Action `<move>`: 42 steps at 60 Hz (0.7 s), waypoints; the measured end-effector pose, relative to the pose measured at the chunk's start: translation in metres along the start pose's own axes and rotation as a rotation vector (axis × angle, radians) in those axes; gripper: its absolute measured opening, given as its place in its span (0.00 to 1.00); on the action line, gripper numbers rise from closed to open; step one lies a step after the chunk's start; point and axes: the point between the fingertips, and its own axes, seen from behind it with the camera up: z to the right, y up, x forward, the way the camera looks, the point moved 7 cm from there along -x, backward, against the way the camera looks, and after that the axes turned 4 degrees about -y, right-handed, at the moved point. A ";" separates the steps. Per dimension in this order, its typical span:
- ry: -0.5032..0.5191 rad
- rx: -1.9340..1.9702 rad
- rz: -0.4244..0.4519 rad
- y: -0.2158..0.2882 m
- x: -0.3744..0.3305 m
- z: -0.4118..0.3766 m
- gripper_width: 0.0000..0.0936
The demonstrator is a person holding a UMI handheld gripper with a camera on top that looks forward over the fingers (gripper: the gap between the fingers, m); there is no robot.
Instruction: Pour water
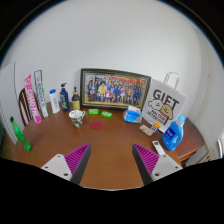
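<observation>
- Tabletop (pixel 110 150): brown wooden surface set against a plain white wall. It carries every item listed below.
- Framed group photograph (pixel 115 90): stands upright at the far centre, leaning at the wall. The figures in it are too small to make out.
- White gift bag (pixel 166 103): far right, printed "GIFT" in dark letters, with a handle loop above. The smaller print under the word is unreadable.
- Row of bottles and cartons (pixel 52 100): far left, by the wall, left of the photograph. It includes a pink and white package, a white bottle, a blue bottle and a dark bottle. Labels are unreadable.
- Blue container (pixel 176 134): right side, near of the gift bag. Its exact type is hard to make out.
- Patterned cup (pixel 76 118): task item, far left of centre, near of the bottle row and well beyond the fingers. Contents cannot be seen.
- Green bottle (pixel 17 131): near left edge of the tabletop.
- Green pieces (pixel 99 123): small flat items, near of the photograph.
- Gripper (pixel 110 162): fingers spread wide apart, holding nothing. Only bare tabletop lies between the purple pads (pixel 78 156).
</observation>
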 end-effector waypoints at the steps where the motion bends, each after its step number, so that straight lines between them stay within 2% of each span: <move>1: 0.001 0.000 -0.001 -0.001 0.000 -0.001 0.91; 11: 0.008 0.003 -0.002 -0.013 -0.005 -0.027 0.92; 21: 0.039 -0.008 0.000 -0.034 -0.018 -0.090 0.91; 42: 0.225 -0.030 0.012 -0.093 -0.061 -0.340 0.92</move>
